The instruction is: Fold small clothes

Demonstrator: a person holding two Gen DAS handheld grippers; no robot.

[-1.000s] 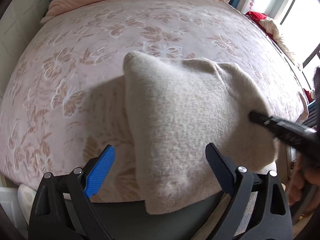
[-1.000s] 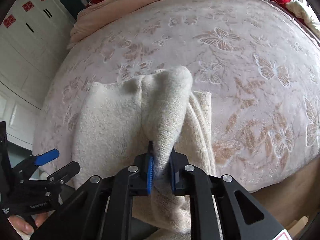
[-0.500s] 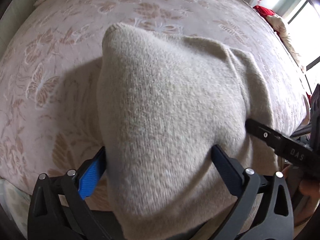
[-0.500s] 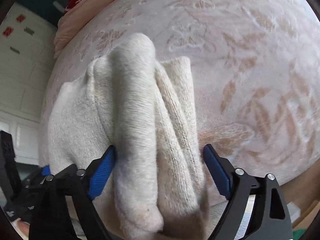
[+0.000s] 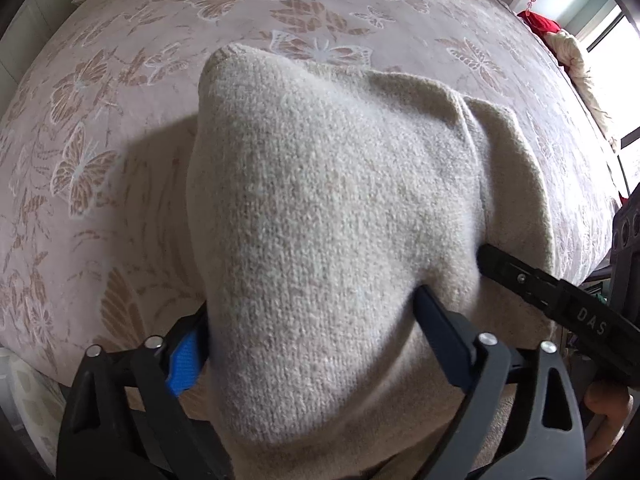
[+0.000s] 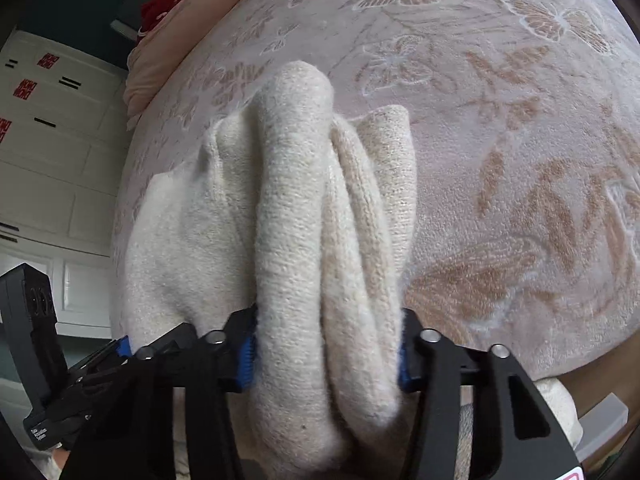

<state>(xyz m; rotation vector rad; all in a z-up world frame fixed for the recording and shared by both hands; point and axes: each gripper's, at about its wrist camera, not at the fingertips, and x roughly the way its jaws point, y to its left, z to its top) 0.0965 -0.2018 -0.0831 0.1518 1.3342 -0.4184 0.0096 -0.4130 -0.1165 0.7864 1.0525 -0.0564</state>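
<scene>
A beige knitted garment (image 5: 328, 216) lies bunched at the near edge of a pink bed. My left gripper (image 5: 312, 340) has its jaws wide apart with a thick fold of the garment between them, the fabric touching both pads. My right gripper (image 6: 326, 356) has its jaws partly closed around several bunched folds of the same garment (image 6: 296, 216), both blue pads against the fabric. The right gripper also shows at the right of the left wrist view (image 5: 560, 300), and the left gripper at the lower left of the right wrist view (image 6: 80, 380).
The pink bedspread with butterfly pattern (image 5: 120, 80) fills both views. A pink quilt (image 6: 148, 76) lies at the bed's far end. White cabinet doors (image 6: 52, 140) stand to the left. A window and red cloth (image 5: 540, 24) are at the far right.
The right gripper opened from a tight pinch on one fold, then narrowed around a thicker bunch. The left gripper pushed forward so that the garment now sits between its open jaws, which have closed in slightly.
</scene>
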